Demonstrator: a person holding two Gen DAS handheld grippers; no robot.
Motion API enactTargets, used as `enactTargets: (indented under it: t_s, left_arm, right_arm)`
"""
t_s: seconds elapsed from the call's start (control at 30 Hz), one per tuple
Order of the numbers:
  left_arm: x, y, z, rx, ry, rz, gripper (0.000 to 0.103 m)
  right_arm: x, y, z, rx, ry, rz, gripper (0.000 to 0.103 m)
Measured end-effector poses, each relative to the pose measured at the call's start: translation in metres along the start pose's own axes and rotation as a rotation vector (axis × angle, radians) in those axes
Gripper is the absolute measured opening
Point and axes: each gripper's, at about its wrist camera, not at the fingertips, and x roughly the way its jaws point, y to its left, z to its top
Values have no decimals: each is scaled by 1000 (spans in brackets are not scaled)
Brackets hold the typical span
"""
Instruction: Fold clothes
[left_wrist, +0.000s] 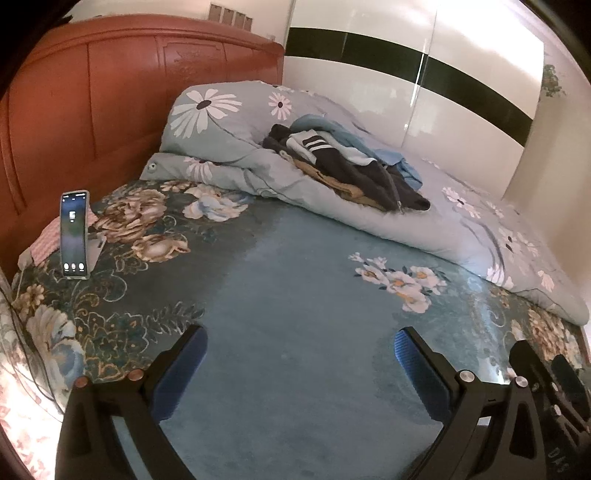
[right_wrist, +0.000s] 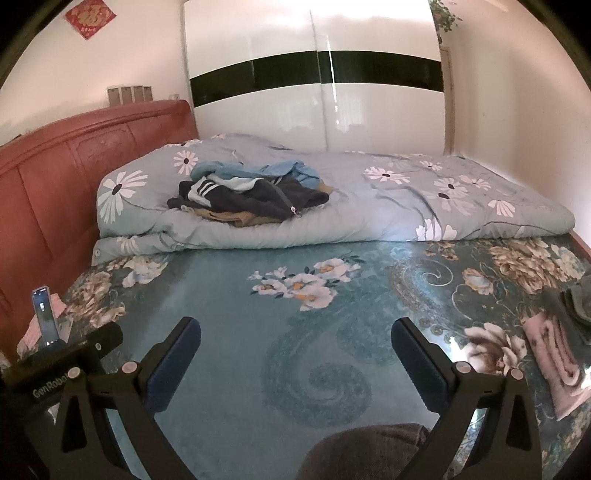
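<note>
A heap of unfolded clothes (left_wrist: 343, 166) (right_wrist: 251, 194) lies on the folded floral quilt (left_wrist: 388, 221) (right_wrist: 369, 206) at the far side of the bed: a dark navy garment with white stripes, light blue pieces and a tan piece underneath. My left gripper (left_wrist: 300, 341) hangs open over the teal bedspread (left_wrist: 295, 288), far short of the heap, nothing between its blue pads. My right gripper (right_wrist: 295, 332) is open too, over the swirl pattern of the bedspread (right_wrist: 317, 362), also empty. A folded pink cloth (right_wrist: 554, 354) with a grey folded piece (right_wrist: 576, 302) lies at the right edge.
A phone (left_wrist: 75, 234) (right_wrist: 46, 317) stands lit on a stand by the red wooden headboard (left_wrist: 110, 110) (right_wrist: 55, 184), beside a pink striped cloth (left_wrist: 44, 243). A white wardrobe (right_wrist: 314, 92) with a black band stands behind the bed. A brown fabric lump (right_wrist: 365, 450) shows at the bottom edge.
</note>
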Motion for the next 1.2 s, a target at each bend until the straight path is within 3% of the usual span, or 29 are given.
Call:
enactTargets:
  t_s: [1.2]
  left_arm:
    - [6,8,-11,5,-2,-5,103]
  right_arm:
    - [4,-1,-4,10,31,-6,103]
